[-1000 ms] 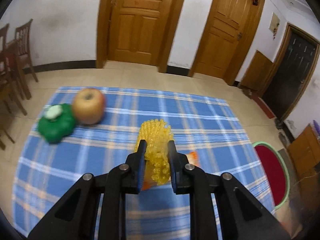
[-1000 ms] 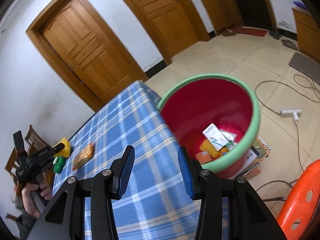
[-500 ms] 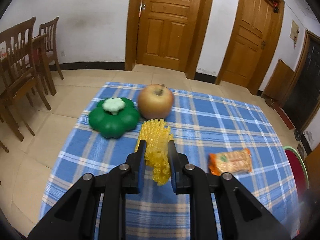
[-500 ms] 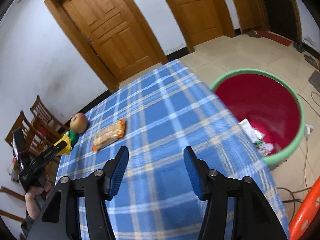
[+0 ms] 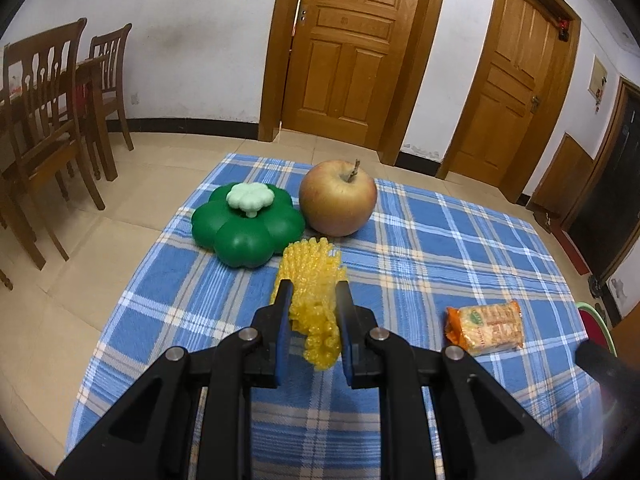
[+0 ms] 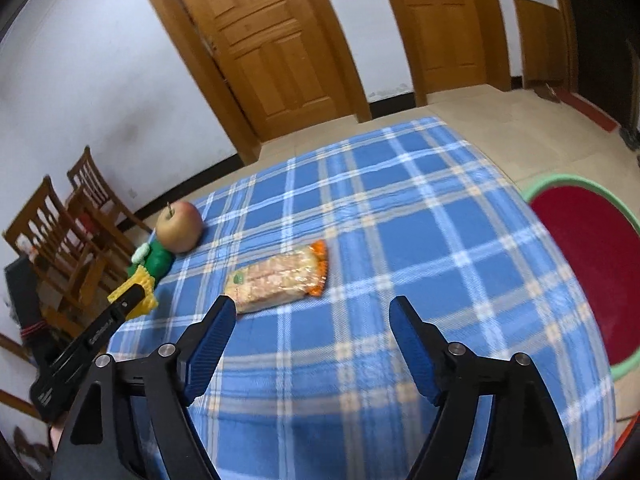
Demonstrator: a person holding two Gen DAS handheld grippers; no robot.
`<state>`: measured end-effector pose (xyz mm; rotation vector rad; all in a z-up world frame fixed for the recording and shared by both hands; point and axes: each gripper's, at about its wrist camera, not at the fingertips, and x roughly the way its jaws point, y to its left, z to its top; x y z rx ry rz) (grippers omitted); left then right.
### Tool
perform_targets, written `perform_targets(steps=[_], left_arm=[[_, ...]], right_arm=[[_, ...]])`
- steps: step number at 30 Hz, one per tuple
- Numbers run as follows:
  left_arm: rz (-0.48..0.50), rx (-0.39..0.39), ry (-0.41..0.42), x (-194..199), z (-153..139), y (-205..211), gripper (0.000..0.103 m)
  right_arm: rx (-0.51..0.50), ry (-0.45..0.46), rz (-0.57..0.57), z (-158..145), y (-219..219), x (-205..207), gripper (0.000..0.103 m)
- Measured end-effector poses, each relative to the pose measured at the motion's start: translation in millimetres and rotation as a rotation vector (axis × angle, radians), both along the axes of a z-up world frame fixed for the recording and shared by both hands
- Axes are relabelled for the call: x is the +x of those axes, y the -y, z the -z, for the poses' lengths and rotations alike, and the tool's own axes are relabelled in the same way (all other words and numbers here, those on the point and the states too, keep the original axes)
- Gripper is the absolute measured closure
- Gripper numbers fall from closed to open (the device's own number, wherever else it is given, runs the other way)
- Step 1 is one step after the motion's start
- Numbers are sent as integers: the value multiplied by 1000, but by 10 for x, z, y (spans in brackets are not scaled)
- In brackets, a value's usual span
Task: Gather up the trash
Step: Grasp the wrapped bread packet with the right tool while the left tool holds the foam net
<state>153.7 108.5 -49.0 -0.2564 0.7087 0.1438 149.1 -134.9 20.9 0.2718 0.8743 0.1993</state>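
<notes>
My left gripper point(image 5: 312, 294) is shut on a yellow foam fruit net point(image 5: 312, 276) and holds it just above the blue checked tablecloth point(image 5: 440, 240), in front of the apple. It also shows in the right wrist view point(image 6: 138, 286). An orange cracker packet point(image 5: 486, 326) lies on the cloth to the right; in the right wrist view the packet point(image 6: 280, 278) lies just beyond my right gripper point(image 6: 312, 312), which is open and empty above the cloth. A red bin with a green rim point(image 6: 588, 248) stands beside the table on the right.
An apple point(image 5: 338, 198) and a green flower-shaped lidded box point(image 5: 246, 228) sit at the far left of the table. Wooden chairs point(image 5: 44, 120) stand to the left. Wooden doors point(image 5: 352, 52) line the far wall.
My left gripper has moved left and nearer the apple and green box, still holding the net. My right gripper has swung from the bin toward the cracker packet and opened wider.
</notes>
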Motion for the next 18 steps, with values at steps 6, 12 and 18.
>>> perform_targets(steps=[6, 12, 18], left_arm=[[-16, -46, -8, 3, 61, -97, 83], [-30, -76, -16, 8, 110, -173, 83], [-31, -83, -23, 15, 133, -188, 83]], right_arm=[[-17, -4, -31, 144, -249, 219, 12], [-44, -8, -65, 234, -431, 343, 3], [-141, -13, -124, 321, -645, 460, 0]])
